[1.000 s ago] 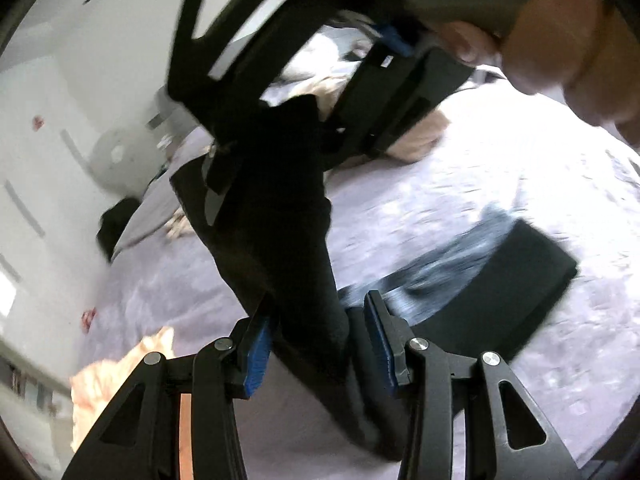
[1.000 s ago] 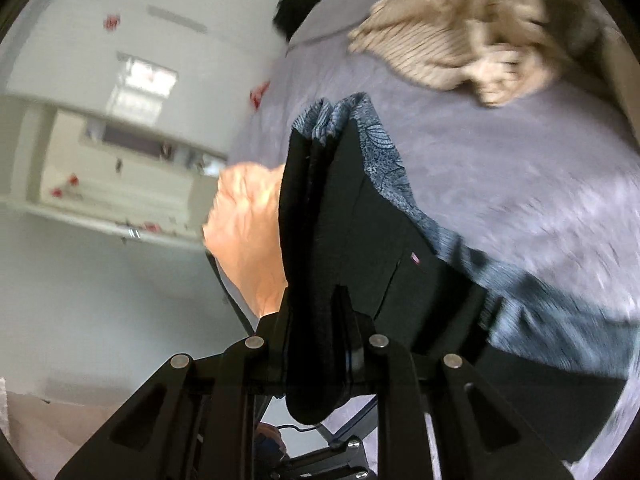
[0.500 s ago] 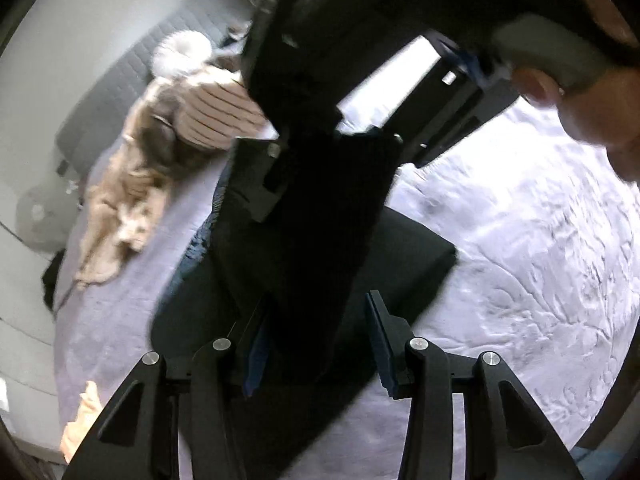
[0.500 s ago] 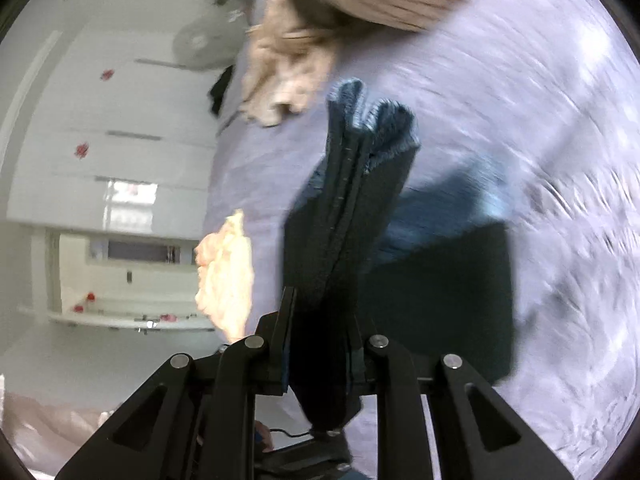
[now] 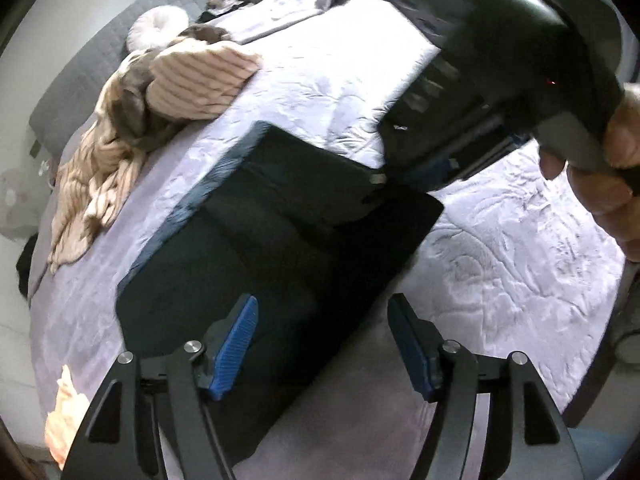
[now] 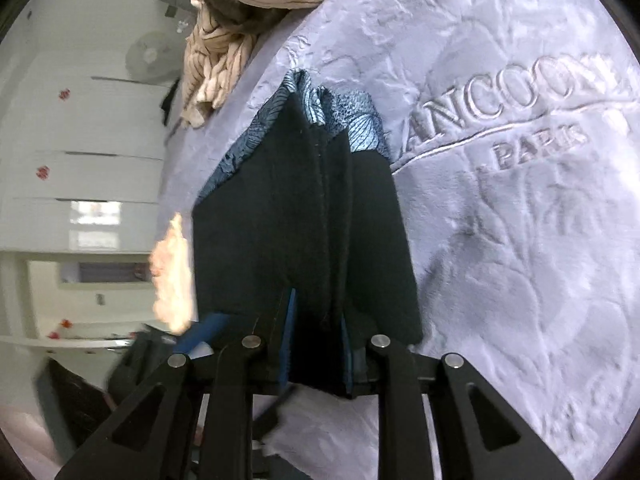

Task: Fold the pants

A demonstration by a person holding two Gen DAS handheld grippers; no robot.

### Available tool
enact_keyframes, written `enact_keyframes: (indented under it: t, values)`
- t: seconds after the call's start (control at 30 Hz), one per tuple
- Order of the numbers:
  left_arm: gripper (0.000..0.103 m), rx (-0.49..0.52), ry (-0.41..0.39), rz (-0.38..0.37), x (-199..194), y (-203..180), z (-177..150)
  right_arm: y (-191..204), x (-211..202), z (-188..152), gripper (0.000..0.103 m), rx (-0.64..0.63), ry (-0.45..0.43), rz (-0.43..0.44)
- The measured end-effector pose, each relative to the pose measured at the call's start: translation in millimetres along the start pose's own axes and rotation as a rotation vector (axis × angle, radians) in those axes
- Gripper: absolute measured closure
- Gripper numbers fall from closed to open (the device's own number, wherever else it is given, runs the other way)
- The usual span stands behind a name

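**Laying the last fold flat**

Our left gripper (image 5: 320, 346) hangs with jaws wide apart, holding nothing, just above the near edge of the black pants (image 5: 276, 240), which lie folded on the lilac bedspread (image 5: 500, 248). Our right gripper (image 6: 318, 354) is clamped on the far corner; we judge it best to lower that corner squarely before letting go. The dark layers blur together, so we cannot count the folds.
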State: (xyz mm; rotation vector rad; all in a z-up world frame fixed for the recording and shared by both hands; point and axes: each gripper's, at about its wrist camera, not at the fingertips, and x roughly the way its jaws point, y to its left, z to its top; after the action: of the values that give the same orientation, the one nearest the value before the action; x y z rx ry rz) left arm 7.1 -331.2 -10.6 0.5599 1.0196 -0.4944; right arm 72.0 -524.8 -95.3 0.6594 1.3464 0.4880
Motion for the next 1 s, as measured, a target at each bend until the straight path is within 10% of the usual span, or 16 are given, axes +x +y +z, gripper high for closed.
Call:
enact_keyframes:
  t: [0.1,0.23,0.53,1.0]
  values:
    - [0.009,-0.078,0.049,0.001,-5.1,24.4,-6.0,4.8,-7.1,-3.6,0.074,-0.014,-0.021,-0.091]
    - [0.008,-0.229,0.106,-0.004,-10.0,61.1,-16.8,4.1,-17.9,-11.5,0.05,0.007,-0.023,-0.236]
    - [0.008,-0.441,0.228,0.001,-2.8,112.4,-41.7,16.1,-32.6,-38.3,0.039,0.005,0.002,-0.43]
    - [0.008,-0.53,0.254,-0.014,3.3,142.4,-53.2,57.7,-15.7,-47.8,0.024,-0.032,0.031,-0.428]
